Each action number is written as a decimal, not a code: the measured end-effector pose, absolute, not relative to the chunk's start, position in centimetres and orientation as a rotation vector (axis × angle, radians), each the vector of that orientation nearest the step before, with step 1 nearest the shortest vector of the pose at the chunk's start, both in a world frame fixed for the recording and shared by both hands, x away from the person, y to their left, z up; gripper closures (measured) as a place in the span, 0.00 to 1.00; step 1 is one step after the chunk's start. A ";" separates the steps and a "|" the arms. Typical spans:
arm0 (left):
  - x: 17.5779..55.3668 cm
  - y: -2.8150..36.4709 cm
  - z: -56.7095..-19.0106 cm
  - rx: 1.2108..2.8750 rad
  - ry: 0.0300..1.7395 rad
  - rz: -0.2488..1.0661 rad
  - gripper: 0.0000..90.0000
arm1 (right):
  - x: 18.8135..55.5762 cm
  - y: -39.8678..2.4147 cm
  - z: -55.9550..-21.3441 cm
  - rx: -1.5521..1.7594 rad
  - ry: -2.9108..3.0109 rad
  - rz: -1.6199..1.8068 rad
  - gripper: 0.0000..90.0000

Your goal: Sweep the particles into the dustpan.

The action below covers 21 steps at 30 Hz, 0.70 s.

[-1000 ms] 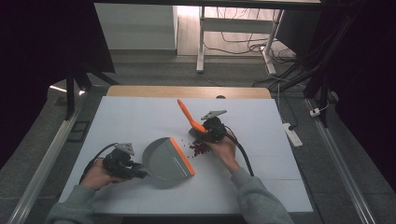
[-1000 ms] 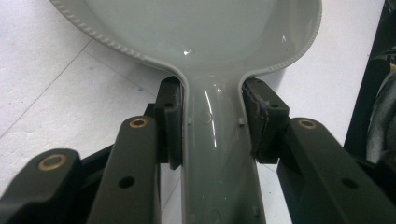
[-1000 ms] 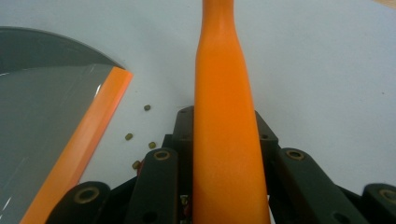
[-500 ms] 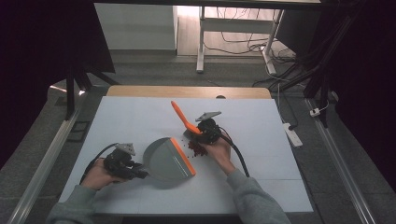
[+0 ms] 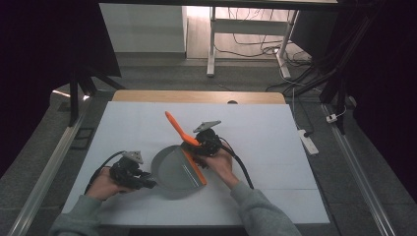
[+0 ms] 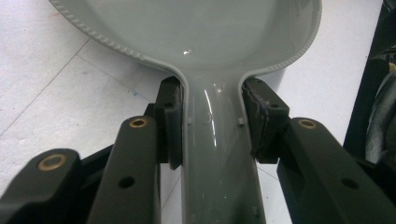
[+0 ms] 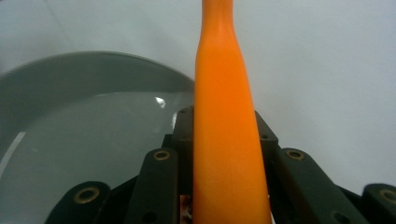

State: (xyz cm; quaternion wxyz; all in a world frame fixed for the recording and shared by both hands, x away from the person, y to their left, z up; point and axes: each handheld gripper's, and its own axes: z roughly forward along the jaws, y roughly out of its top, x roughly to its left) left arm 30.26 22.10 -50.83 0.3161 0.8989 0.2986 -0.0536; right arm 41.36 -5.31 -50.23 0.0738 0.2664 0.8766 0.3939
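A grey dustpan (image 5: 172, 169) with an orange lip (image 5: 195, 168) lies on the white table (image 5: 275, 128). My left gripper (image 5: 146, 183) is shut on its grey handle (image 6: 217, 154); the pads press both sides where the handle meets the pan (image 6: 196, 32). My right gripper (image 5: 195, 147) is shut on an orange brush handle (image 5: 174, 125) that slants up and away to the left. In the right gripper view the handle (image 7: 224, 116) rises between the jaws, with the dustpan (image 7: 84, 130) just to its left. The brush head is hidden under the gripper at the pan's lip.
A wooden strip (image 5: 196, 96) runs along the table's far edge. A power strip (image 5: 306, 141) lies on the floor to the right, beside a metal rail (image 5: 354, 162). Bare white tabletop stretches right of and beyond the hands.
My right gripper has carried the brush left, up to the dustpan's lip. The dark crumbs seen by the brush earlier are out of sight. The left gripper and dustpan have stayed put.
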 end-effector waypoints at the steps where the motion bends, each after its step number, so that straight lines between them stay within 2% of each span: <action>1: 30.3 22.1 -50.8 2.367 0.787 -0.142 0.68 | 41.2 -5.1 -50.2 0.794 2.641 1.197 0.79; 6: 30.3 22.1 -50.9 2.365 0.787 -0.142 0.68 | 40.4 -5.1 -48.9 0.771 2.640 1.279 0.79; 11: 30.2 22.0 -50.8 2.364 0.790 -0.141 0.68 | 40.7 -7.2 -47.6 0.795 2.549 1.249 0.79; 21: 30.2 22.0 -50.8 2.365 0.788 -0.141 0.68 | 41.7 -12.9 -48.8 0.947 2.447 1.089 0.79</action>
